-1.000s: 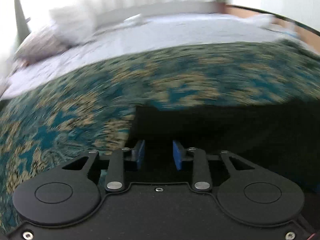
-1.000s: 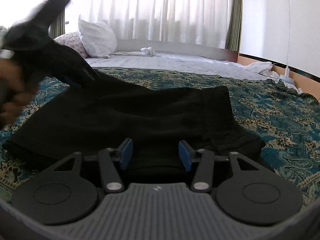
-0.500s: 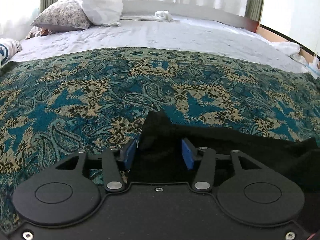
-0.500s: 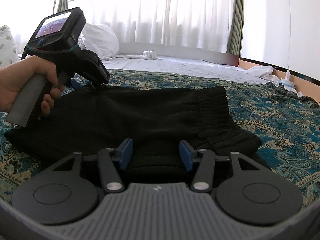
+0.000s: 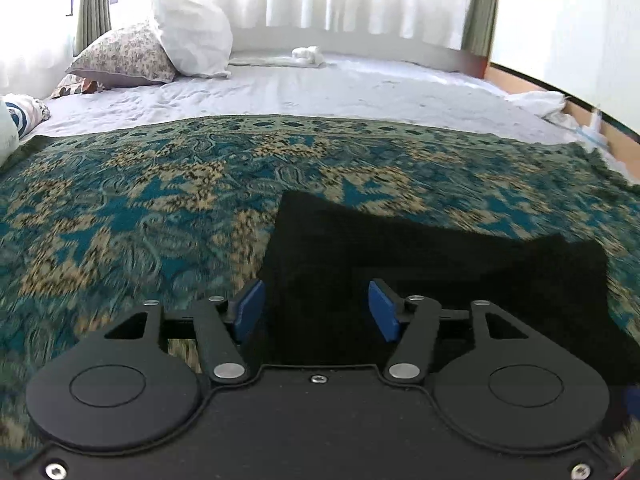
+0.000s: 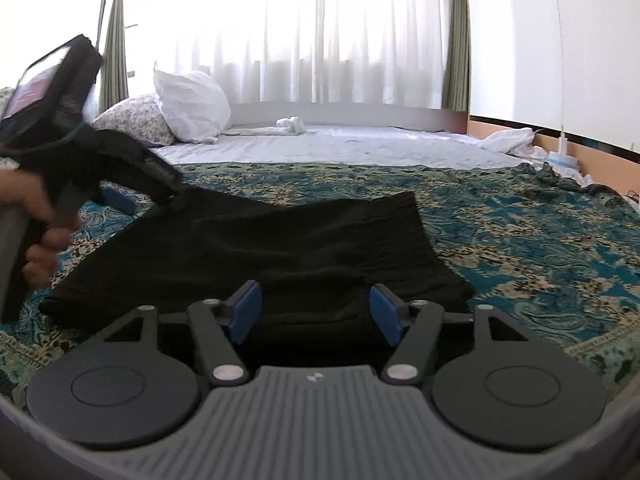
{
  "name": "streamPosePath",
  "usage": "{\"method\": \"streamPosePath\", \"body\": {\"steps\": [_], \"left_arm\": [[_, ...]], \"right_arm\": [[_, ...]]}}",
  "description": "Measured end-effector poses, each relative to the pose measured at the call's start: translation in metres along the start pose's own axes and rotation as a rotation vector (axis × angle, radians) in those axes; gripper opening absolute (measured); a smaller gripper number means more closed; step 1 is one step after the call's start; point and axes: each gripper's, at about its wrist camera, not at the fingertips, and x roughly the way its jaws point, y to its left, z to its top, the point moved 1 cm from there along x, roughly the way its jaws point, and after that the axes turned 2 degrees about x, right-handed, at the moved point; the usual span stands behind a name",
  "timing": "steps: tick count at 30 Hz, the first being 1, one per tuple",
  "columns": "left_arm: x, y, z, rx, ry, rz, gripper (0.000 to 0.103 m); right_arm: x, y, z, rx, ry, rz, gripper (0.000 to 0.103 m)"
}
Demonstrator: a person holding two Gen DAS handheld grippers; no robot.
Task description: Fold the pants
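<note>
Right, pants: the black soft-fabric pants (image 6: 280, 248) lie folded over on the teal-and-gold paisley bedspread (image 6: 540, 240), elastic waistband end toward my right and the leg end toward my left.
Left gripper: my left gripper (image 5: 316, 310) hangs low over the pants' left part, jaws released, blue pads (image 5: 248, 310) apart with black cloth showing between them but nothing pinched. In the right wrist view this same tool (image 6: 100, 168) sits at the far left edge of the fabric, where the cloth rises to a peak against its tip; I cannot tell from there whether it touches or merely overlaps.
Right gripper: my right gripper (image 6: 316, 314) hovers at the near edge of the pants, jaws released, holding nothing.
Step, as I judge it: a fold looks laid, and the next grasp is being lined up.
Risk one: closing on only the top layer would peel the fold open when lifted.
Risk two: the cloth is limp and dark, so layer edges are hard to read; a shallow bite could slip.
Risk three: dragging low could bunch the bedspread under the pants and skew the stack.
Surroundings: white pillow (image 5: 192, 40) and floral pillow (image 5: 124, 56) sit well away at the bed's head.
</note>
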Motion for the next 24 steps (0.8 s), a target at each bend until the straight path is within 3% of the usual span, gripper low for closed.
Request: {"method": "streamPosePath", "body": {"steps": [4, 12, 24], "left_arm": [[-0.036, -0.004, -0.033, 0.006, -0.019, -0.01, 0.068], [-0.09, -0.008, -0.091, -0.008, -0.008, -0.01, 0.079], [-0.095, -0.014, -0.118, 0.042, 0.035, 0.023, 0.089]], "right_arm": [[-0.011, -0.005, -0.004, 0.015, 0.012, -0.012, 0.078], [-0.027, -0.009, -0.015, 0.005, 0.042, -0.025, 0.083], [-0.026, -0.007, -0.029, -0.03, 0.104, -0.035, 0.088]]}}
